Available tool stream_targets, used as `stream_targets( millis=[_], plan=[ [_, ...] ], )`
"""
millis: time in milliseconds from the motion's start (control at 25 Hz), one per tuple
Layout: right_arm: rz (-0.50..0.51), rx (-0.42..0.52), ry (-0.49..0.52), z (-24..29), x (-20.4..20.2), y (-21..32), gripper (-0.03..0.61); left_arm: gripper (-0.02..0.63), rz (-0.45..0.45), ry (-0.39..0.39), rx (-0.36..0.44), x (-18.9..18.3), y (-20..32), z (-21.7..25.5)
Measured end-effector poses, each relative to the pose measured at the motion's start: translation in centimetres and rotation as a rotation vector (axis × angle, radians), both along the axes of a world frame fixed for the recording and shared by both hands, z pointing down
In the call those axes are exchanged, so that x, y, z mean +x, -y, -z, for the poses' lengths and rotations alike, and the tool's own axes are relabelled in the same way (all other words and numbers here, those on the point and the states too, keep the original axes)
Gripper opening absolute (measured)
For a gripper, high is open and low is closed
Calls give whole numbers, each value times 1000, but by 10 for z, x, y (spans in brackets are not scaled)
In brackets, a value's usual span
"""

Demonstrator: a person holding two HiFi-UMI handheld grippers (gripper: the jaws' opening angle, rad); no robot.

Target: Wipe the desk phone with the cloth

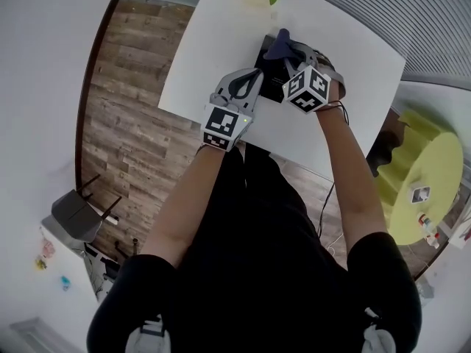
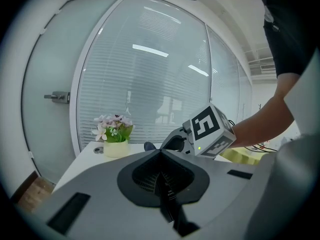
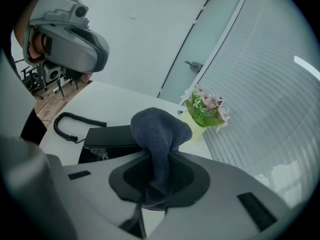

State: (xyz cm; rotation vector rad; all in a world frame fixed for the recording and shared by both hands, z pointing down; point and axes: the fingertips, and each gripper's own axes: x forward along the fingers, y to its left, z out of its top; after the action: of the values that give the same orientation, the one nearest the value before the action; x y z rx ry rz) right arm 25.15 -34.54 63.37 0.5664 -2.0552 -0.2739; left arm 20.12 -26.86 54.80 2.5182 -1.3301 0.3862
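Observation:
A black desk phone [image 1: 268, 70] lies on the white table [image 1: 213, 43], its coiled cord [image 3: 75, 122] trailing off to the left in the right gripper view. My right gripper [image 1: 287, 56] hangs just over the phone [image 3: 112, 136], shut on a dark blue cloth [image 3: 159, 131] that bunches up past the fingertips. That cloth [image 1: 280, 47] rises above the phone's far end. My left gripper [image 1: 252, 78] hovers over the phone's near left side with jaws closed and nothing between them. In the left gripper view the left gripper [image 2: 160, 153] points across the table toward the right gripper's marker cube [image 2: 210, 132].
A pot of pink flowers [image 3: 206, 110] stands at the table's far edge by the glass wall with blinds. A frosted door with a handle [image 2: 60, 97] is to the left. A lime round table [image 1: 430, 175] and a grey chair [image 1: 73, 215] stand on the floor around me.

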Motion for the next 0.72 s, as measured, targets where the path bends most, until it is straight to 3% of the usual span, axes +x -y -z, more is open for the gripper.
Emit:
stream_targets(
  millis=[720],
  plan=[
    [-67, -95, -6, -36, -3, -74, 77, 11, -98, -16, -35, -10, -21, -17]
  ],
)
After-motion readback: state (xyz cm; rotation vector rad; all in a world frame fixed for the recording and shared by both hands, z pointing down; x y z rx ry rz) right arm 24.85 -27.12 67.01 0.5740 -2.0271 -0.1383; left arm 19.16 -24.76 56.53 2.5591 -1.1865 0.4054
